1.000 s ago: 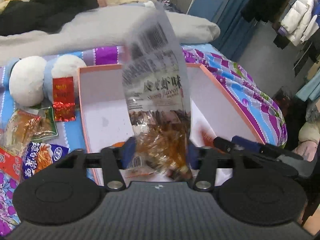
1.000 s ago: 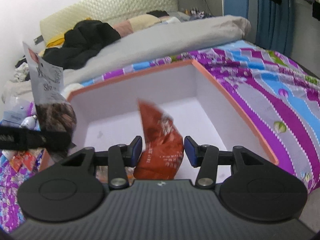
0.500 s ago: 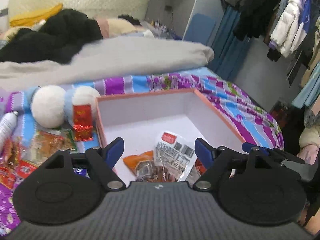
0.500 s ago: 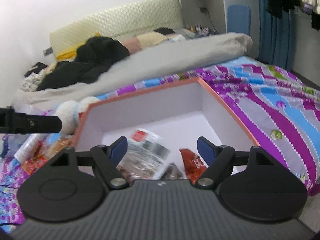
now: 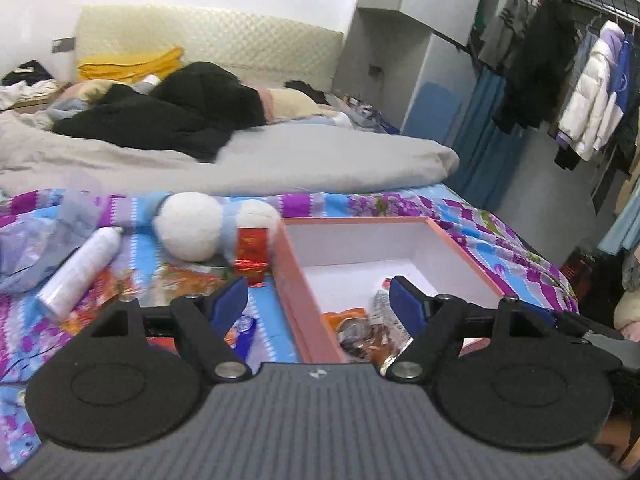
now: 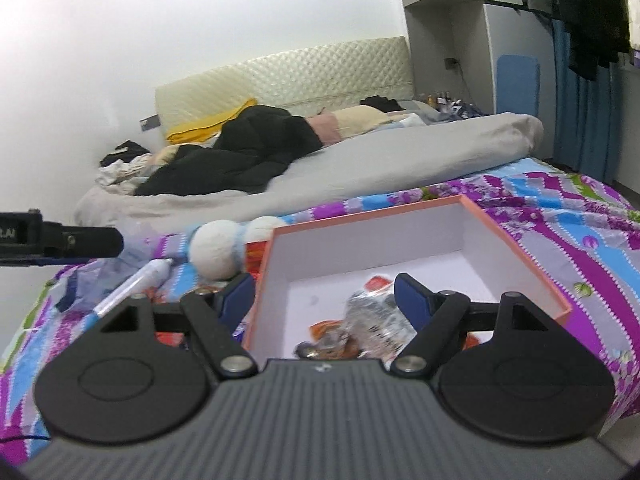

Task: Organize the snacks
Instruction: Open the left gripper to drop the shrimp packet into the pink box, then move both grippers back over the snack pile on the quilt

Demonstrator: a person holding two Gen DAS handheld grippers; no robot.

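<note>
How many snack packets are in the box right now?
2 clearly visible: an orange packet at the near-left of the orange box, and a clear printed packet beside it. Others may be hidden behind the tools.

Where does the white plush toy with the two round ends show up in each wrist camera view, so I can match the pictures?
Left wrist view: the white plush toy lies left of centre on the patterned bedspread, just left of the box.
Right wrist view: the white plush toy lies left of centre, beside the box's far left corner.
Shared landmark: the orange-rimmed box, with snack packets inside.
</note>
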